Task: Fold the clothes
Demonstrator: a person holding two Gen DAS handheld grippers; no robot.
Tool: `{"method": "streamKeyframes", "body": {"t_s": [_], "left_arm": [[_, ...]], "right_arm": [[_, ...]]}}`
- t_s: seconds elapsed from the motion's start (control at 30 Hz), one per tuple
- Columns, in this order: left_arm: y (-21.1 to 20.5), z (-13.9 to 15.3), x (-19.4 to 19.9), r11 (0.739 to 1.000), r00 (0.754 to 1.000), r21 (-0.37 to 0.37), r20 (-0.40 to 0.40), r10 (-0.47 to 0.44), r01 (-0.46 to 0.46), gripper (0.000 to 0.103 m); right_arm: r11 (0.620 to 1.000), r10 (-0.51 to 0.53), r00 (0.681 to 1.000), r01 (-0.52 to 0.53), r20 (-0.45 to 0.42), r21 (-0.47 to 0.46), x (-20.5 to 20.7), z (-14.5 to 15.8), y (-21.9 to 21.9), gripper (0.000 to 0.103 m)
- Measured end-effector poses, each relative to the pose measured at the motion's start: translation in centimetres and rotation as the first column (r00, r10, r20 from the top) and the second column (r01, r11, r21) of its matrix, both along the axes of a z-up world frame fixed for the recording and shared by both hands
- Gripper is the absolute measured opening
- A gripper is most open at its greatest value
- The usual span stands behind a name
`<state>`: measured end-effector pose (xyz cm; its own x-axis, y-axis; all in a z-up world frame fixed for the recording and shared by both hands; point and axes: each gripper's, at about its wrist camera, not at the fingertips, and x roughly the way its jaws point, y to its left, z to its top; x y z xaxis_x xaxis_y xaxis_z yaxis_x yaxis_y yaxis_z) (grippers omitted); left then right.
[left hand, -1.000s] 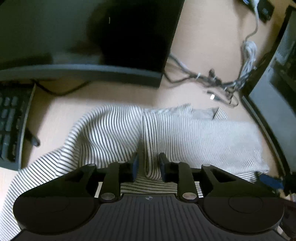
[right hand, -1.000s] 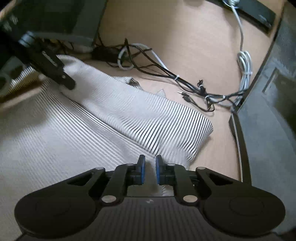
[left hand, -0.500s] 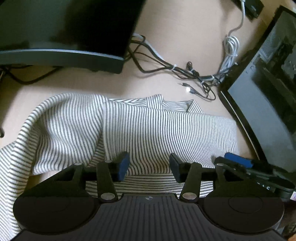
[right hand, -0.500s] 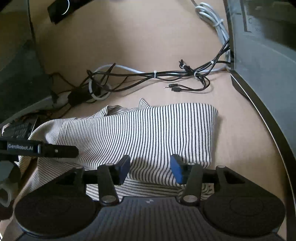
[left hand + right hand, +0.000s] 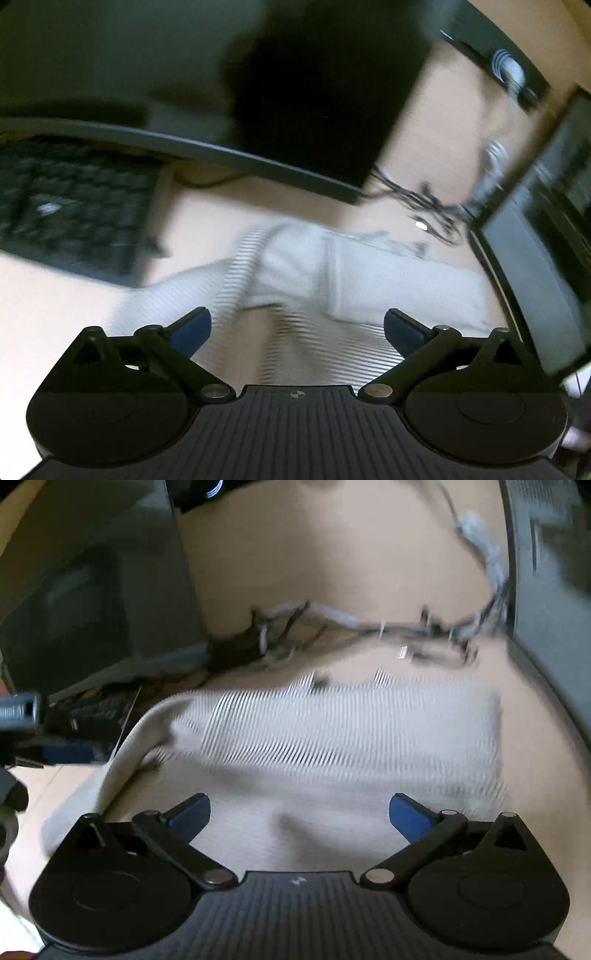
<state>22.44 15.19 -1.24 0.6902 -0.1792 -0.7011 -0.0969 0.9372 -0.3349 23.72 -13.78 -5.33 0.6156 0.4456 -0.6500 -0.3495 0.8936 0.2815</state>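
Observation:
A white garment with thin dark stripes (image 5: 369, 280) lies partly folded on the light wooden desk (image 5: 55, 295). In the right wrist view the striped garment (image 5: 332, 731) shows a folded layer across its far half. My left gripper (image 5: 297, 328) hovers over the near edge of the cloth, its jaws opening wide with nothing pinched between the blue pads. My right gripper (image 5: 299, 812) likewise stands over the cloth, jaws opening wide and free of the fabric. Both views are blurred by motion. The left gripper's tip (image 5: 22, 716) shows at the left edge of the right wrist view.
A black keyboard (image 5: 74, 214) lies at the left and a dark monitor base (image 5: 184, 144) spans the back. A tangle of cables (image 5: 369, 627) lies behind the garment. A second dark monitor (image 5: 535, 258) stands along the right side.
Both grippers were shut on the striped cloth and have let go, jaws spreading wide. The folded layer now rests on the garment. The left gripper has pulled back and up.

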Motion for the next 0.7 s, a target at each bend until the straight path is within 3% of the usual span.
{"method": "streamKeyframes", "body": {"t_s": [0.1, 0.3, 0.37, 0.47, 0.6, 0.7], "left_arm": [[2.3, 0.1, -1.2, 0.998, 0.998, -0.024, -0.013, 0.054, -0.054, 0.103], [5.5, 0.2, -3.2, 0.993, 0.994, -0.056, -0.019, 0.105, -0.105, 0.103], [6.7, 0.8, -4.0, 0.993, 0.994, -0.053, 0.002, 0.106, -0.106, 0.103], [9.2, 1.6, -5.1, 0.99, 0.99, -0.03, 0.033, 0.138, -0.137, 0.103], [13.5, 2.3, -6.7, 0.97, 0.969, -0.005, 0.044, 0.242, -0.242, 0.103], [16.6, 2.7, -8.2, 0.953, 0.952, 0.002, 0.051, 0.302, -0.303, 0.103]], "right_arm": [[1.0, -0.023, 0.999, 0.023, -0.039, -0.006, -1.0, -1.8, 0.7, 0.103], [0.979, -0.053, 0.998, 0.046, -0.03, -0.2, -1.2, -2.2, 4.2, 0.103], [0.974, -0.068, 0.997, 0.059, -0.03, -0.217, -1.1, -2.1, 4.7, 0.103], [0.991, -0.037, 0.999, 0.033, -0.03, -0.129, -1.6, -1.0, 6.0, 0.102], [0.99, 0.125, 0.99, -0.119, 0.062, -0.081, -4.1, 1.3, 10.7, 0.1], [0.96, 0.278, 0.957, -0.273, 0.082, -0.064, -6.2, 1.7, 14.8, 0.09]]}}
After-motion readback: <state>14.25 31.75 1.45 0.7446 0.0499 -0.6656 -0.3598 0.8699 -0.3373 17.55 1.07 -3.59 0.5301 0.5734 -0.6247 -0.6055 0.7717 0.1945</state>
